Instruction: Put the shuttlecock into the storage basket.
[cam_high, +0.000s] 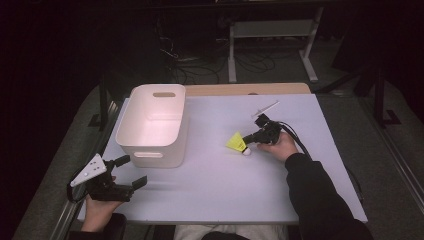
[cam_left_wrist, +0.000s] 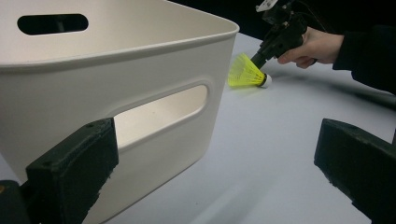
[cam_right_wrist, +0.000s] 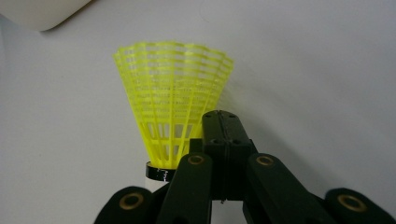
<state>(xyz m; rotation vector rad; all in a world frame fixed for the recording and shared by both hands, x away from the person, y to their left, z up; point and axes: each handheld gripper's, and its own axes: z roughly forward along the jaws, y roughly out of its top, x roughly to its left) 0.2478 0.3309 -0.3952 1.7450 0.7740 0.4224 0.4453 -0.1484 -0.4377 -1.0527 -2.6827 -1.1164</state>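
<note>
A yellow shuttlecock (cam_high: 237, 142) with a white cork lies at the table's middle right, seen close as a mesh skirt (cam_right_wrist: 173, 93) in the right gripper view and farther off as the same shuttlecock (cam_left_wrist: 245, 72) in the left gripper view. My right gripper (cam_high: 248, 140) has its jaws pressed together on the skirt's edge (cam_right_wrist: 221, 122). A white plastic basket (cam_high: 150, 155) with slot handles stands at the left, empty. My left gripper (cam_high: 133, 171) is open near the front left corner, facing the basket's near wall (cam_left_wrist: 70, 93), with nothing between its fingers (cam_left_wrist: 215, 172).
The pale table (cam_high: 215, 185) has bare room in front and between the two hands. A wooden strip (cam_high: 250, 89) runs along its far edge. Beyond it, a white desk frame (cam_high: 272, 30) and cables sit on the dark floor.
</note>
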